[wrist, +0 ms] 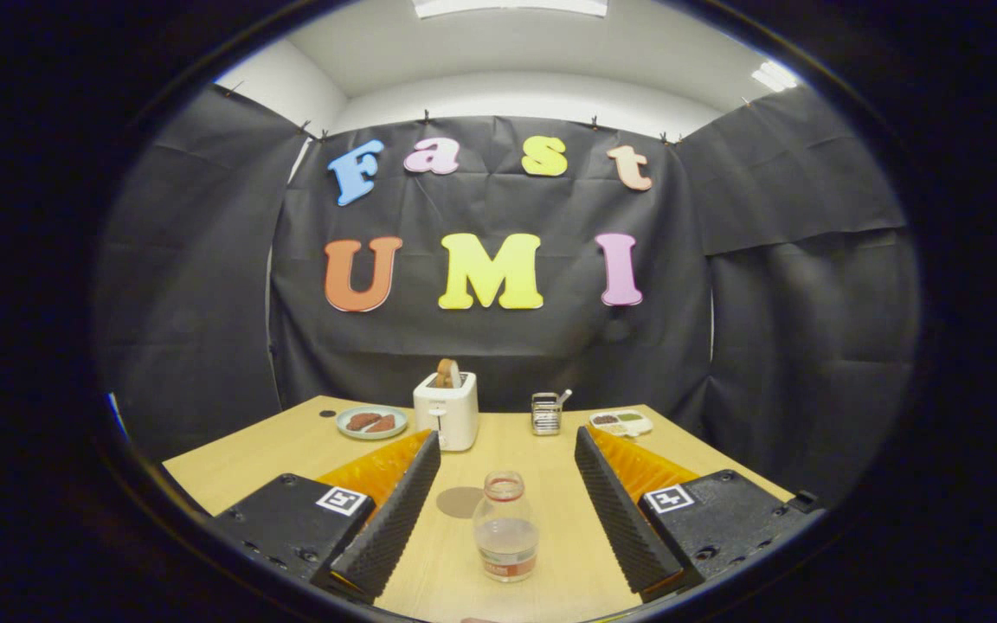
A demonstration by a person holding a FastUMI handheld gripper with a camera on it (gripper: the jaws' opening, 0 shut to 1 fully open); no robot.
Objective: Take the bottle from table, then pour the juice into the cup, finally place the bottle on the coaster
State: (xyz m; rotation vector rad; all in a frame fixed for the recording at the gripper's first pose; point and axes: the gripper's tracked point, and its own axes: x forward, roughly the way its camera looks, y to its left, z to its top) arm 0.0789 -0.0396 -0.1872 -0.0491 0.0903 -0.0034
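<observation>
Landmark: the bottle, upright on the wooden table; every place below is told from it.

Gripper: the gripper is spread wide, one finger on each side of the bottle and neither touching it, so nothing is held.

Bottle: between the fingers, set towards their near ends; clear plastic, round-shouldered, cap off, a little liquid low inside and a label band near the base.

Coaster: the coaster is a flat, dull round disc lying just behind the bottle and to its left, close but apart.

Cup: I cannot pick out a cup anywhere around the bottle.

Farther back: the toaster, white and boxy with a slice standing in it, is beyond the coaster; a plate with brown pieces is left of it; a small metal holder and a pale divided tray stand beyond the bottle to the right.

Step, as I judge it: closing on the bottle; pouring and setting down are not yet done.

Risk one: the bottle looks light and nearly empty (so easily shoved); if one finger arrives first, it may tip or skate on the smooth tabletop.

Risk two: with the mouth open, any tilt during lifting could spill.

Risk three: thin plastic may buckle under a hard squeeze, though the ribbed finger faces should resist slipping.
</observation>
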